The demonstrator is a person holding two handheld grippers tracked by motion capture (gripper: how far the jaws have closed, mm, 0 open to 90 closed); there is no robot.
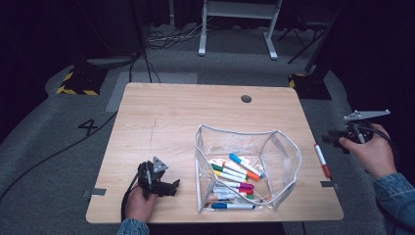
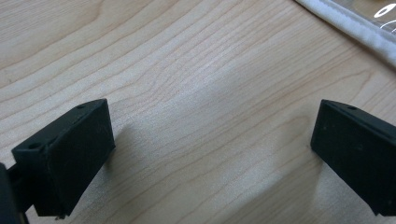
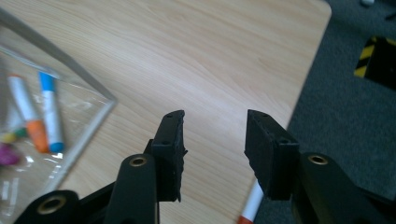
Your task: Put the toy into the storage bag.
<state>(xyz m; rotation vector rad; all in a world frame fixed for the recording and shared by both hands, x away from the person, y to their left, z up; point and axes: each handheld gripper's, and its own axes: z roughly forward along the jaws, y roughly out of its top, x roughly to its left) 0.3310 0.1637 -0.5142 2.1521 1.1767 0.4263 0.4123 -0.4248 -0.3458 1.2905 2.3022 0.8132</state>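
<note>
At the left of the high view, the left gripper [image 1: 169,187] rests low on the light wooden tabletop [image 1: 161,117], its jaws spread wide and empty, with only bare wood between them in the left gripper view. Just to its right stands the clear plastic pouch with white edging [image 1: 285,147], its mouth gaping upward, and a heap of coloured felt-tip markers [image 1: 235,178] lies on its floor. Nothing pins the pouch down, so a knock from either gripper could slide it or fold its soft wall [image 3: 88,79] over the opening.

Further right, the lone red-and-white marker [image 1: 322,160] lies at the right edge of the tabletop, apart from the pouch. This looks like the next thing to collect. It is round and close to the brink, so a glancing touch could roll it off onto the grey carpet [image 1: 49,137].

At the far right, the right gripper [image 1: 332,139] is beyond the table edge, its jaws parted about halfway and holding nothing. In the right gripper view the marker [image 3: 250,205] peeks out below and between them. The gap is modest, so one jaw could land on the barrel instead of straddling it.
</note>
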